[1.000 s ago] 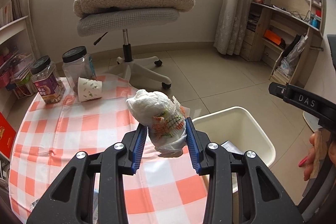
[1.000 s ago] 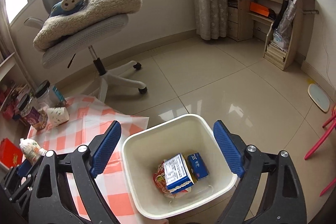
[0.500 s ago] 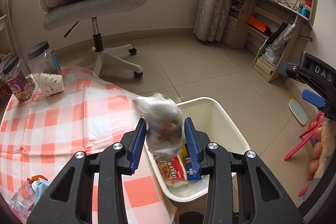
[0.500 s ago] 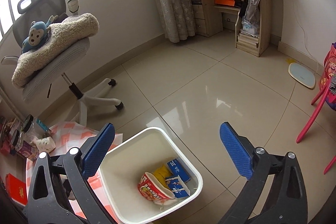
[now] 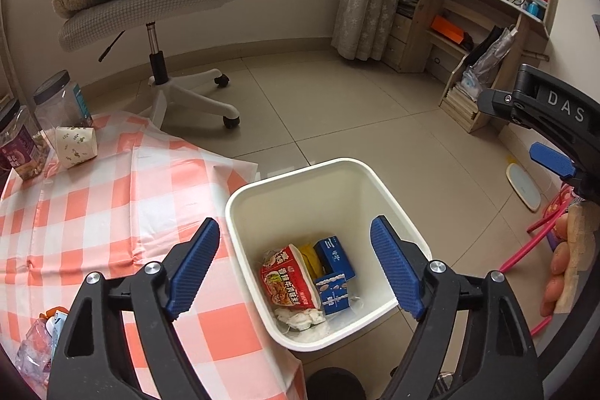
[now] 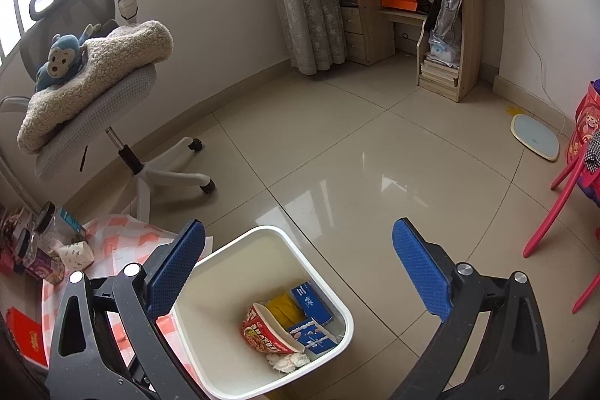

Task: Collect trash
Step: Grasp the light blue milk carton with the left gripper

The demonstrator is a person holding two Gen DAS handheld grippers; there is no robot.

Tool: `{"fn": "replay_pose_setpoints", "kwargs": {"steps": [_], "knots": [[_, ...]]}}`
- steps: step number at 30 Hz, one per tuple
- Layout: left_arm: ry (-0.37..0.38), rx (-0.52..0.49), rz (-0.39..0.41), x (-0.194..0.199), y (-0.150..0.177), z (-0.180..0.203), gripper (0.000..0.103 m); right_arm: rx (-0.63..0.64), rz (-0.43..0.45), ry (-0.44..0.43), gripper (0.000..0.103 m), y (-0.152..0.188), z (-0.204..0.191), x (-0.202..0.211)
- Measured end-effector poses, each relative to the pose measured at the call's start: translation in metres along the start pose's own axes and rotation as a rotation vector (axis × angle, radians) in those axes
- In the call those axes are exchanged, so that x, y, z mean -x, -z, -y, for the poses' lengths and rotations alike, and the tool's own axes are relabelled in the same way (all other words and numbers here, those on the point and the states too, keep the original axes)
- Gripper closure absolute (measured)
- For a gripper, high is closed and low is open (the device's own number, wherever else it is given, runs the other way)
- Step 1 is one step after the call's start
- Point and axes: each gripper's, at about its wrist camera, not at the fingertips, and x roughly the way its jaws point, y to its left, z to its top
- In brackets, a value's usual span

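A white trash bin [image 5: 386, 192] stands on the floor beside the table with the orange checked cloth [image 5: 93, 212]. In it lie a red noodle cup [image 5: 287, 278], blue cartons [image 5: 333, 253] and a crumpled white wad [image 5: 298, 317]. My left gripper [image 5: 294, 267] is open and empty above the bin. My right gripper [image 6: 300, 270] is open and empty, higher above the same bin [image 6: 322, 282]; the wad [image 6: 287, 360] shows there too. A paper cup [image 5: 75, 145] lies on its side on the table. A crumpled plastic bottle [image 5: 35, 343] lies at the near left.
Two lidded jars [image 5: 62, 100] stand at the table's far left. An office chair [image 5: 157, 2] with a blanket and a toy monkey stands behind the table. A wooden shelf unit [image 6: 431, 6] lines the far wall. A red chair [image 6: 562, 182] and a scale [image 6: 534, 135] are at the right.
My left gripper carried the white wad from over the table to over the bin, then opened; the wad now lies in the bin. My right gripper rose and stayed open.
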Motion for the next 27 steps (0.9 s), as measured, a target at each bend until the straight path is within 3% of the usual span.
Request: {"fn": "replay_pose_setpoints", "kwargs": {"steps": [9, 15, 23, 27], "knots": [[-0.073, -0.004, -0.04, 0.008, 0.015, -0.037, 0.016, 0.093, -0.048, -0.019, 0.007, 0.012, -0.035, -0.008], [-0.152, 0.009, -0.109, 0.004, 0.028, -0.086, 0.016, 0.154, -0.071, -0.039, 0.007, 0.018, -0.067, -0.012], [-0.293, -0.094, -0.281, 0.007, 0.066, -0.152, 0.016, 0.224, -0.109, -0.088, 0.007, 0.031, -0.115, -0.017], [-0.305, -0.09, -0.365, 0.008, 0.09, -0.176, 0.016, 0.257, -0.115, -0.098, 0.007, 0.037, -0.136, -0.018]]}}
